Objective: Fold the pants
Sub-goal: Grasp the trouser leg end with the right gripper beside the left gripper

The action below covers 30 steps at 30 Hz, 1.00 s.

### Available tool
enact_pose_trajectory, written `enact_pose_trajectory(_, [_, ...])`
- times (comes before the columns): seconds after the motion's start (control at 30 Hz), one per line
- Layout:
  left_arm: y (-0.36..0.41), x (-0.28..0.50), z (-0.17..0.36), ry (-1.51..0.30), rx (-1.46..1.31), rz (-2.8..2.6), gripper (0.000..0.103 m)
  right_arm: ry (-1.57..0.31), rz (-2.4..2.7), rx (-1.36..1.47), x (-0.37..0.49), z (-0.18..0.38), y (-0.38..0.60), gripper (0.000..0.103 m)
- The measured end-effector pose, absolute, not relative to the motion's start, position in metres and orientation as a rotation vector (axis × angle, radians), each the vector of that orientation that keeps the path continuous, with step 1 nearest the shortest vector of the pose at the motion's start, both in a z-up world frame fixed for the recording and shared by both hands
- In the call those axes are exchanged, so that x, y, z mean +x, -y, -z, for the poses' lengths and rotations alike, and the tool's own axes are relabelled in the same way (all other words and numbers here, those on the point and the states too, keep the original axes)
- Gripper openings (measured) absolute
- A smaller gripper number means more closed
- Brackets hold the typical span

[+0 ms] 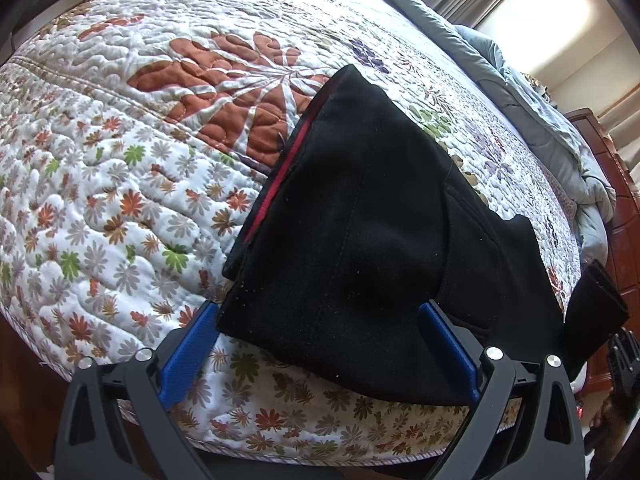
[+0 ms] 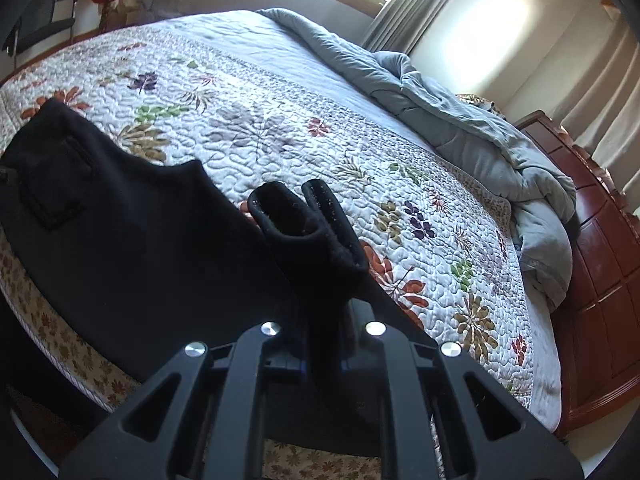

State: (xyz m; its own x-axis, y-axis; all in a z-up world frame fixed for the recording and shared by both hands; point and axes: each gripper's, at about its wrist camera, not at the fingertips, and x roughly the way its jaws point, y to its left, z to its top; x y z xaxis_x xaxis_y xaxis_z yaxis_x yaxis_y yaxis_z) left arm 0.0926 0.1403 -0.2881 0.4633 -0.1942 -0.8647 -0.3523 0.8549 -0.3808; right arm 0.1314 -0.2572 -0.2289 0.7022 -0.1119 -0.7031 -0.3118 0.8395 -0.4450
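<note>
Your right gripper (image 2: 320, 344) pinches a bunched end of the black pants (image 1: 360, 240); lay it squarely on the rest. Keep your left gripper (image 1: 320, 344) spread wide over the cloth on the quilt (image 1: 120, 160).

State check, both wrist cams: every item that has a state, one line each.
black pants: partly folded, lying on the quilt, one end lifted.
left gripper: open, blue fingers either side of the pants' edge, not pinching.
right gripper: shut on a bunched end of the pants, held above the bed.
floral quilt: spread flat.
grey duvet: rumpled along the far side.
</note>
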Motion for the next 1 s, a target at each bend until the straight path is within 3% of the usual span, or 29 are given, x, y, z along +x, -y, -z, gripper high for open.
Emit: enact_pose_trajectory(1.0, [-0.141,0.094,0.29,-1.105,-0.568,-0.098,0.099,-0.855,-0.124,-0.872,0.125,0.307,0.219,0.01])
